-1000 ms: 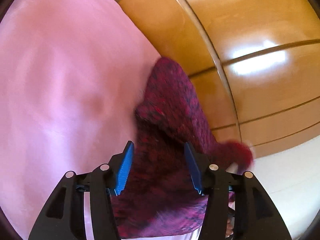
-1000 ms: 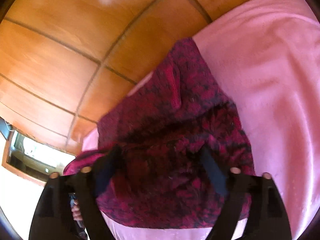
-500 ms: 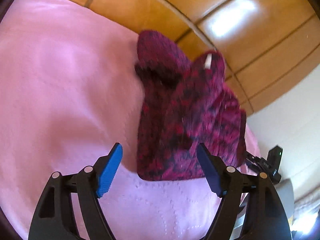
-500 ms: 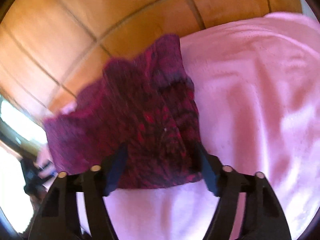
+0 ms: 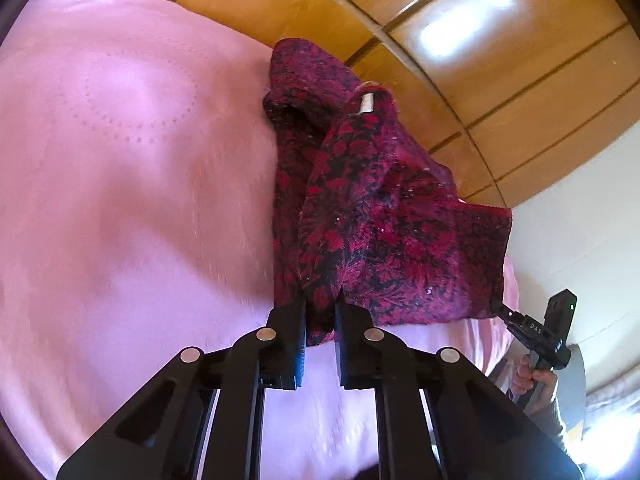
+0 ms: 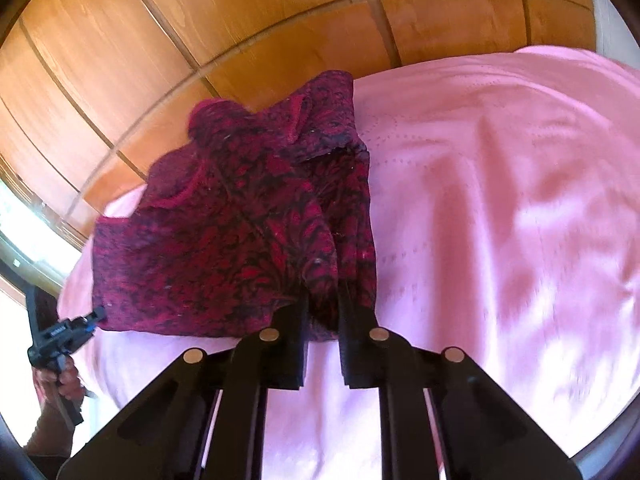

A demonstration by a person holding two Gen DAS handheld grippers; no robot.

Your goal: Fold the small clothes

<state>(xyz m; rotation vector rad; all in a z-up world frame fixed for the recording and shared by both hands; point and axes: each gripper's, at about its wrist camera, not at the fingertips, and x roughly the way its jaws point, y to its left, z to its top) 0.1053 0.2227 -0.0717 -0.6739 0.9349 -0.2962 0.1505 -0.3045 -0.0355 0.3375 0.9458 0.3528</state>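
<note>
A small dark red and black patterned garment point(image 5: 380, 220) lies on a pink bedspread point(image 5: 132, 200) near the wooden wall. My left gripper point(image 5: 320, 312) is shut on its near left corner. My right gripper point(image 6: 322, 312) is shut on its near right corner; the garment point(image 6: 240, 240) spreads to the left in that view. The garment's near hem runs between the two grippers. A white label point(image 5: 366, 102) shows at its far end. The right gripper also shows in the left wrist view point(image 5: 532, 332), and the left gripper in the right wrist view point(image 6: 68, 332).
A wooden panelled wall point(image 6: 240, 32) stands behind the bed. The pink bedspread point(image 6: 500, 220) stretches wide to the right of the garment, with soft creases. A white wall point(image 5: 580, 208) and a bright window point(image 6: 24, 232) are at the side.
Both grippers were open half a second ago with the garment lying between their fingers. Both have now closed on the garment's near corners, and the cameras sit closer to the hem.
</note>
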